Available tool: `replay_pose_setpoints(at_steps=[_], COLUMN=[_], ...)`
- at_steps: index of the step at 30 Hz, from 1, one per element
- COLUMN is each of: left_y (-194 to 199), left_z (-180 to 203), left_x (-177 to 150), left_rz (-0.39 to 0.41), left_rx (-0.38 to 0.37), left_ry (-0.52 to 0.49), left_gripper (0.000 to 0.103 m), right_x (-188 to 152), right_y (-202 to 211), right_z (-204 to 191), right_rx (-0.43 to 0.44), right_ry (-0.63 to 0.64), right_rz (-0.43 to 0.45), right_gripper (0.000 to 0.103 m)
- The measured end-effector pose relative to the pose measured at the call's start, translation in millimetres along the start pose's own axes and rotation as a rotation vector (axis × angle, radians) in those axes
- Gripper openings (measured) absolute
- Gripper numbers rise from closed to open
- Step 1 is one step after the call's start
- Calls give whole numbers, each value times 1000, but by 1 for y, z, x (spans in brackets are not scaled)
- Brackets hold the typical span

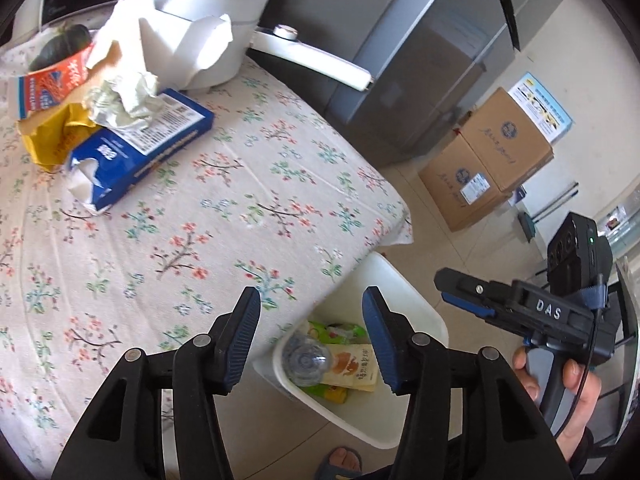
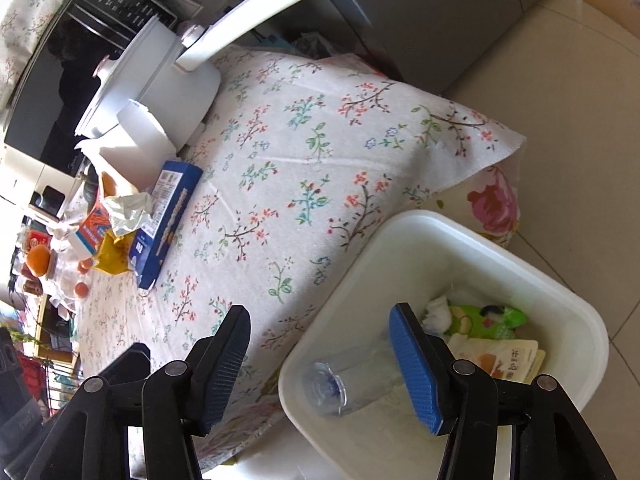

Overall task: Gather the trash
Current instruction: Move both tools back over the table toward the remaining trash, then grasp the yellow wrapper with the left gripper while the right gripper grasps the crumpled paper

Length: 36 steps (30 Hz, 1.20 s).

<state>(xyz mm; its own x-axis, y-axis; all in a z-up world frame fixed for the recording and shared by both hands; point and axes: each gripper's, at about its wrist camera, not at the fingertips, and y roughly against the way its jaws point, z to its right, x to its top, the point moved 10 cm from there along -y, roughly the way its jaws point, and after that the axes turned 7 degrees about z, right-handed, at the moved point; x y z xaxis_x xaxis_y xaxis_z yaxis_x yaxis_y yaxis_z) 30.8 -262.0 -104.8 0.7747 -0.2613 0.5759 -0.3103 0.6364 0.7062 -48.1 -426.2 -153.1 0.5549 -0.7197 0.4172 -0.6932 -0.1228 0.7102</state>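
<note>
A white trash bin [image 1: 416, 312] [image 2: 500, 240] stands on the floor at the table's edge. It holds a clear plastic bottle [image 1: 306, 362] [image 2: 352, 380], a beige snack pouch [image 1: 352, 366] [image 2: 504, 354] and a green wrapper [image 2: 486, 318]. My left gripper [image 1: 312, 304] is open and empty above the table edge and bin. My right gripper [image 2: 320, 320] is open and empty over the bin; it also shows in the left wrist view [image 1: 460, 288]. On the table lie a crumpled tissue [image 1: 124, 98] [image 2: 128, 210], a yellow wrapper [image 1: 52, 140] and a blue tissue box [image 1: 144, 148] [image 2: 168, 216].
A floral cloth covers the table [image 1: 200, 240] [image 2: 320, 168]. A white pot with a long handle [image 1: 208, 12] [image 2: 160, 76], a paper roll [image 2: 136, 136] and a red-and-white carton [image 1: 52, 84] stand at the back. Cardboard boxes [image 1: 488, 160] and a grey fridge [image 1: 400, 60] stand beyond.
</note>
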Motion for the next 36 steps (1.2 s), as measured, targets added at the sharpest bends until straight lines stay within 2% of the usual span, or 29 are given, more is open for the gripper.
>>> replay_pose_setpoints(at_steps=[6, 12, 15, 20, 23, 27, 36], left_y=[20, 49, 52, 42, 27, 5, -13], left_z=[-62, -145, -179, -224, -234, -248, -264], left_x=[39, 82, 98, 118, 127, 128, 135], left_rz=[32, 136, 167, 172, 149, 97, 89], left_rx=[45, 121, 139, 265, 296, 303, 284], left_ry=[114, 294, 343, 313, 212, 154, 195], left_gripper=[59, 64, 64, 64, 64, 64, 64], right_x=[-5, -10, -15, -17, -16, -12, 16], right_y=[-16, -35, -47, -62, -73, -85, -127], right_z=[-14, -31, -42, -72, -99, -132, -177], right_rx=[1, 8, -2, -34, -42, -45, -26], right_ry=[19, 39, 76, 217, 329, 467, 616], right_rz=[-23, -52, -67, -54, -40, -7, 31], right_gripper=[65, 65, 65, 65, 65, 65, 65])
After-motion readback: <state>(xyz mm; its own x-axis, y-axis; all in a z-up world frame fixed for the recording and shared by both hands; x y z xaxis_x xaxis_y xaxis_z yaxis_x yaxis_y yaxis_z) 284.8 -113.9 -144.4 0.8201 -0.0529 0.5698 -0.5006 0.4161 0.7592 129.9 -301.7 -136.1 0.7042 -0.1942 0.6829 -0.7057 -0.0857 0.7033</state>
